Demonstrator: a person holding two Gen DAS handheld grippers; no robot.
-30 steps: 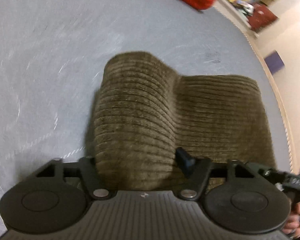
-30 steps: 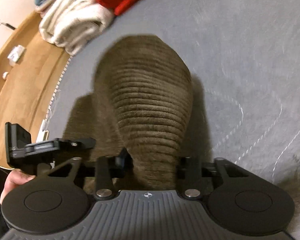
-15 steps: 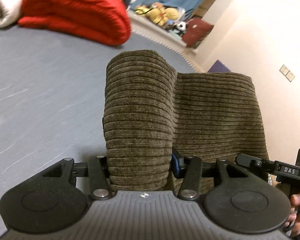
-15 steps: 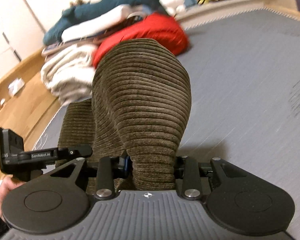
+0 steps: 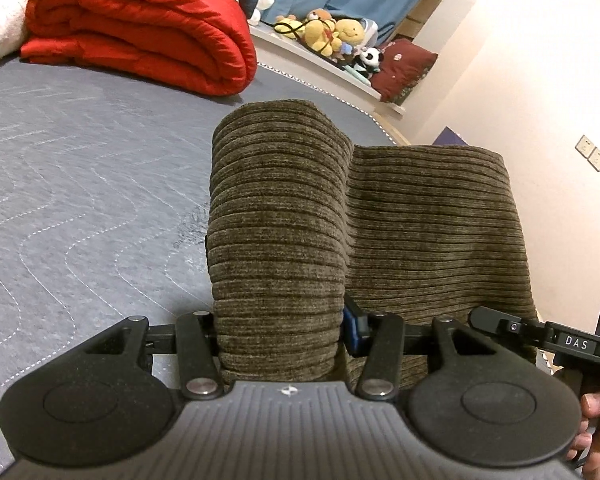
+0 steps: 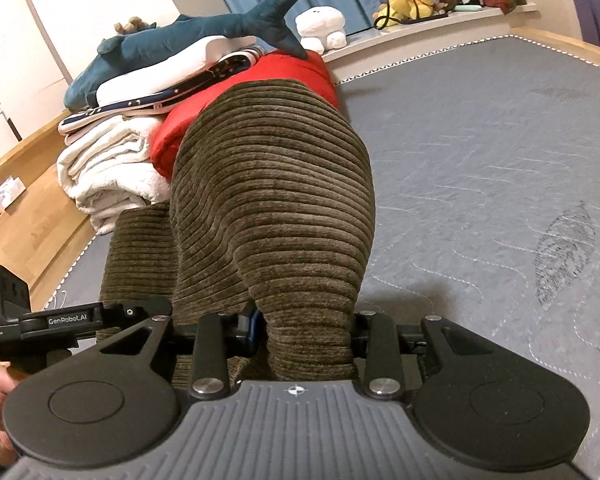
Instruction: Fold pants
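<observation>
I am holding a pair of olive-brown corduroy pants (image 5: 284, 216) up above a grey quilted mattress (image 5: 80, 184), one edge in each tool. My left gripper (image 5: 280, 336) is pinching a thick bunch of the ribbed cloth, its jaws standing about half apart around the bundle. My right gripper (image 6: 304, 332) is clamping a narrower gather of the same cloth, jaws closer together. Between the two grips the pants are hanging as a wide sheet, and each bunch is bulging upward over the jaws. I cannot tell whether the lower edge is touching the mattress, since the cloth is hiding it. At the mattress's far end a folded red quilt (image 5: 140, 24) is lying, with a blue plush shark (image 6: 188, 40) resting above it.
</observation>
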